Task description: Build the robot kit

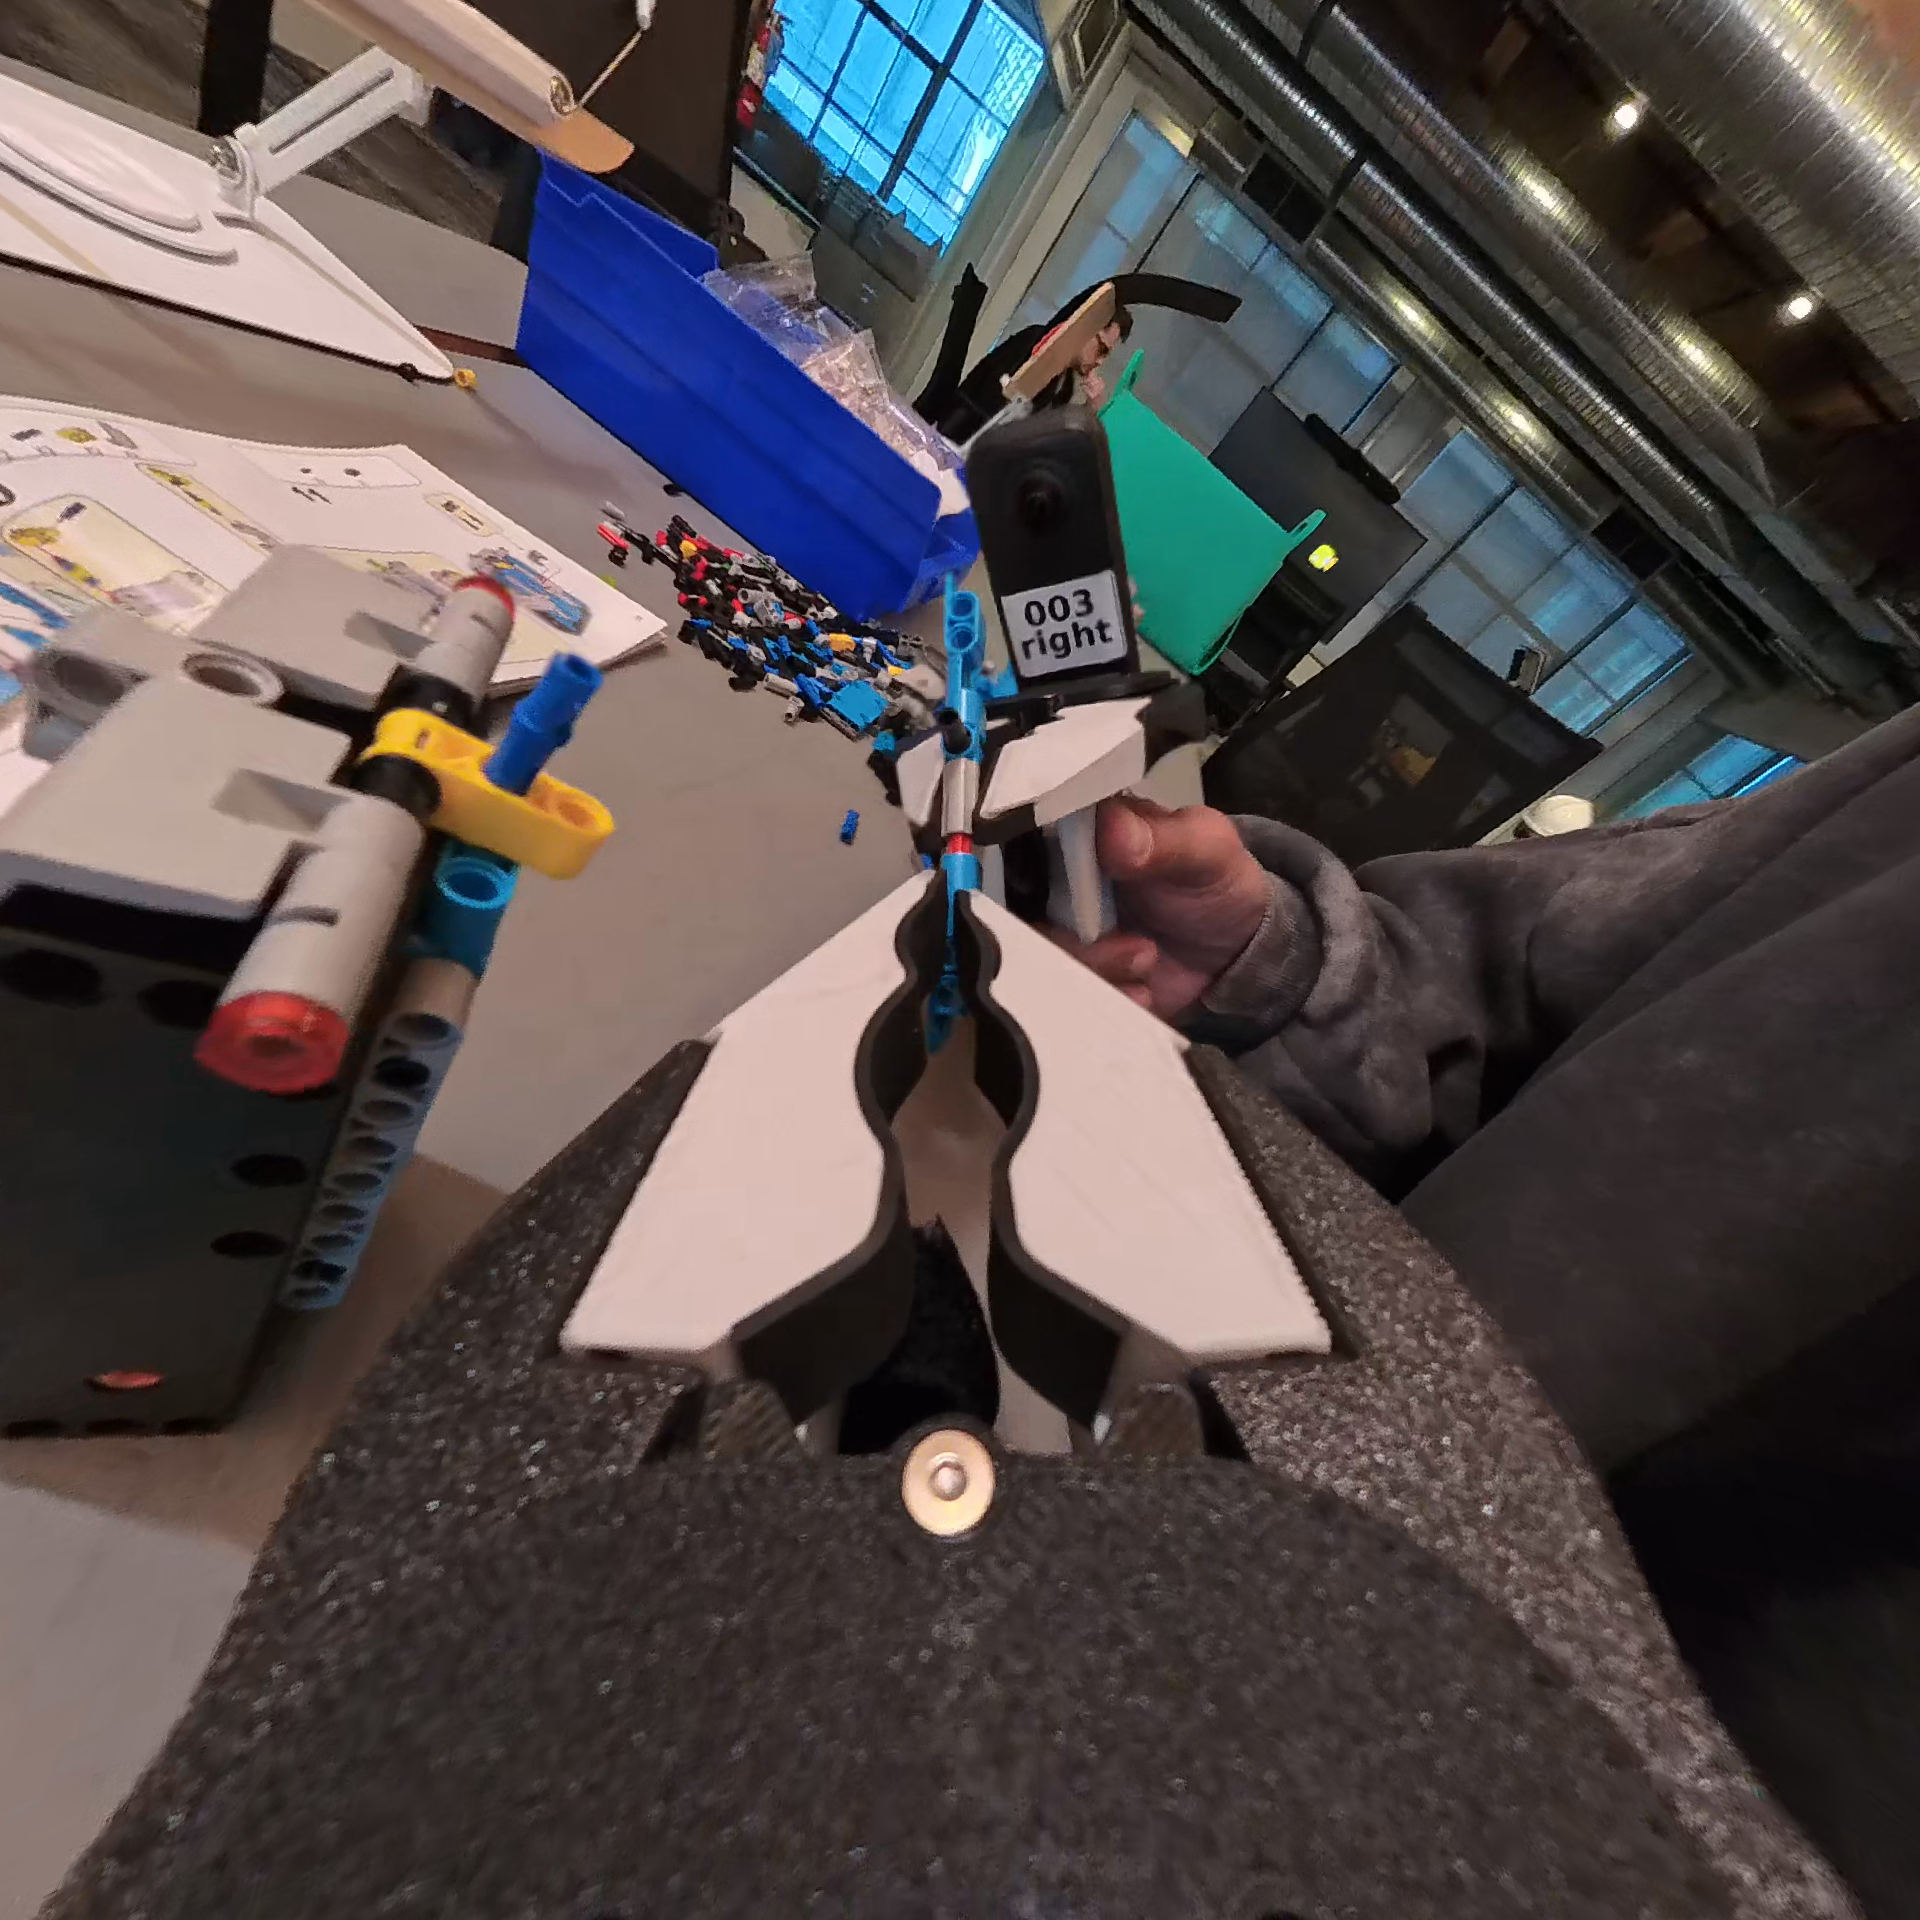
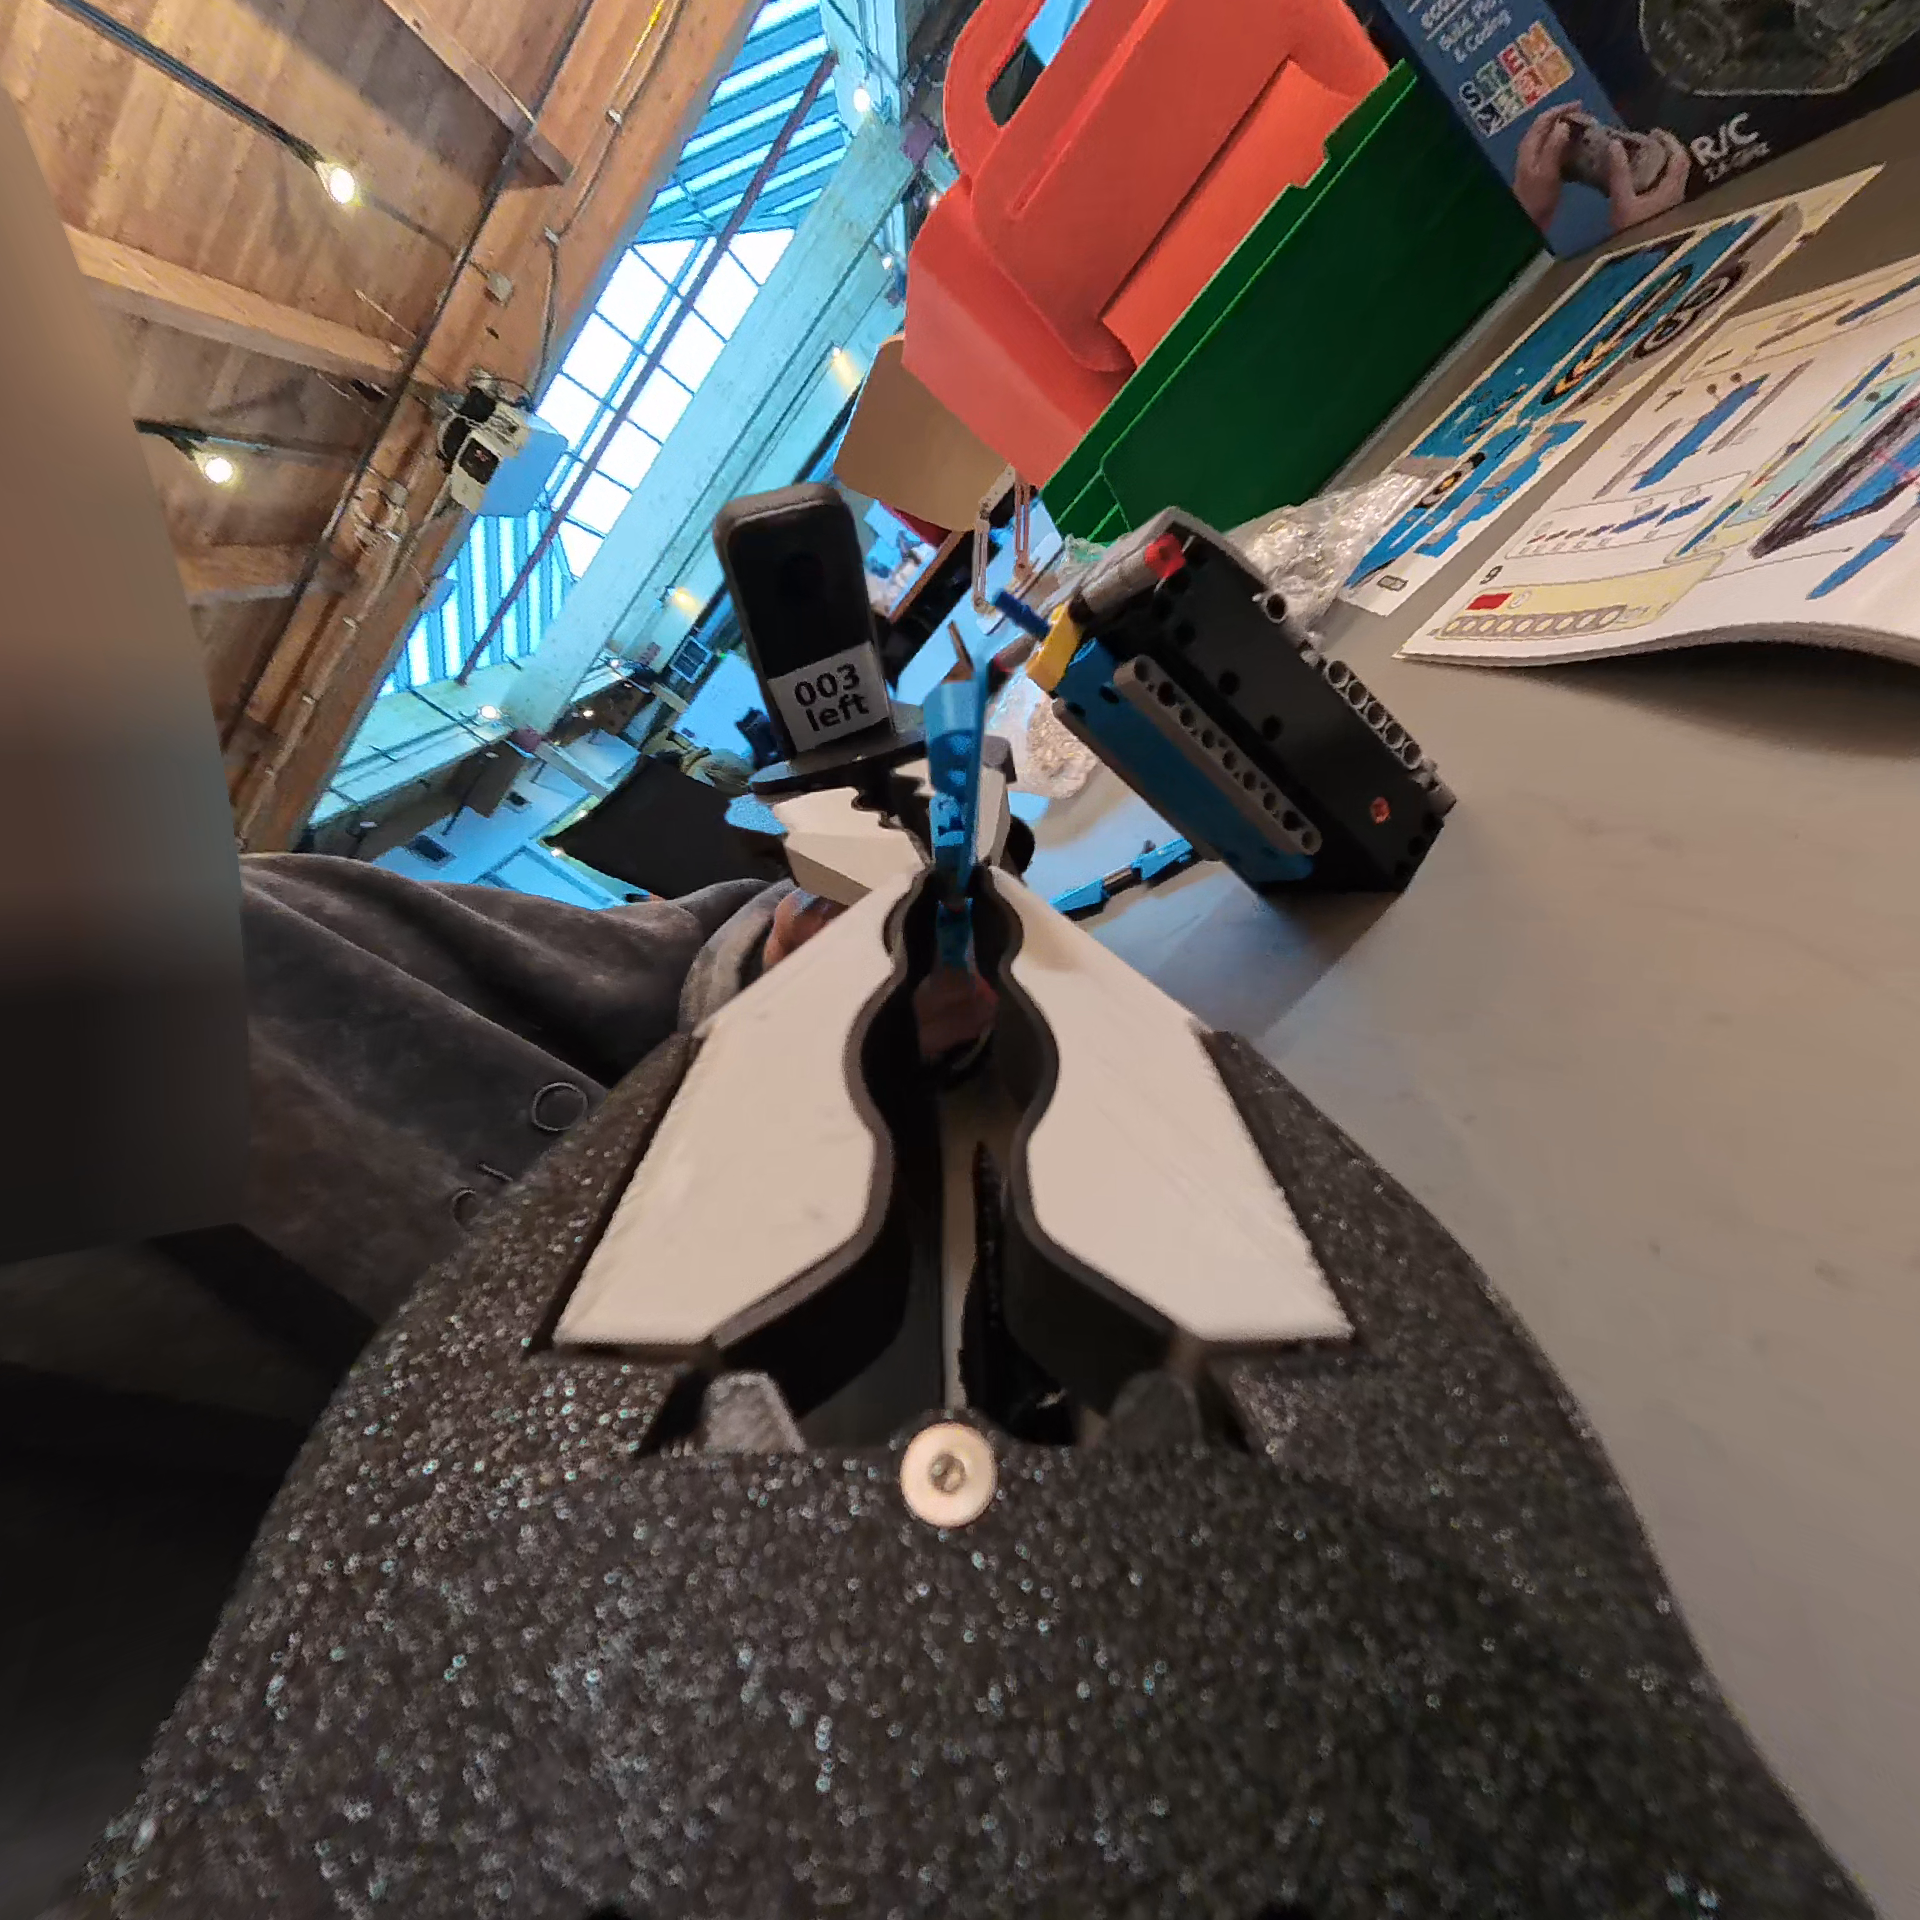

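Nearest the lens in the left wrist view is the black foam body of the left gripper [image 1: 951, 894], its white fingers pinched almost together at frame centre on a thin blue brick assembly [image 1: 958, 831]. The far end of that piece, with a white rod, sits between the closed fingers of the right gripper [image 1: 961, 790], gripped by a hand [image 1: 1174, 904] at centre right. At left stands a blurred grey-and-black motor block [image 1: 177, 935] with a yellow connector [image 1: 499, 790]; behind it lie an instruction booklet [image 1: 343, 530], a heap of loose pieces [image 1: 790, 644] and a blue bin [image 1: 707, 416] on the grey table [image 1: 707, 935]. In the right wrist view the right gripper's foam fills the foreground, its fingers nearly shut on the same blue piece, which the left gripper holds from the far side. Both ends are thus held; further assembly stages cannot be told. Orange and green bins sit upper right; timber ceiling and windows fill the upper left.
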The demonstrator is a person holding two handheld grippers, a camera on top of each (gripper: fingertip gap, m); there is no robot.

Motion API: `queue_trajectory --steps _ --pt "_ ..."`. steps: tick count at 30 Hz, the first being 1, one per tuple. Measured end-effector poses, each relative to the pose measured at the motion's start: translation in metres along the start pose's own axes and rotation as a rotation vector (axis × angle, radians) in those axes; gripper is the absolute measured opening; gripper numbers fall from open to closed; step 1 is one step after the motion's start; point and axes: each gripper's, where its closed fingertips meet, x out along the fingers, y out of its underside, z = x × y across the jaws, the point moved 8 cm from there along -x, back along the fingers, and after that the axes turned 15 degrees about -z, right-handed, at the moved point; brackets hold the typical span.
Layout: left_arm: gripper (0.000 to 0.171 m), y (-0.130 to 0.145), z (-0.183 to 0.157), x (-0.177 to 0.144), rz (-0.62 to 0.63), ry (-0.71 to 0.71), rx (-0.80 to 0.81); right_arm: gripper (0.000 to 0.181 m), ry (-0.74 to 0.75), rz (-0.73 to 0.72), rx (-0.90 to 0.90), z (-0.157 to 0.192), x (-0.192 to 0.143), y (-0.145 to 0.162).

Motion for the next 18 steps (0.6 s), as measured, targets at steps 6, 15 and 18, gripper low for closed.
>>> queue_trajectory --steps 6,15,18 --pt "0.0 0.0 -0.005 0.0 0.02 0.015 0.088 0.01 -0.05 0.005 0.073 -0.002 -0.002 -0.006" --pt "0.0 0.002 -0.003 -0.002 0.043 0.024 0.045 0.021 -0.077 -0.004 0.022 0.002 -0.004 -0.01" --pt "0.0 0.003 -0.005 -0.001 0.051 0.02 0.082 0.009 -0.06 0.0 0.021 0.0 -0.003 -0.008"
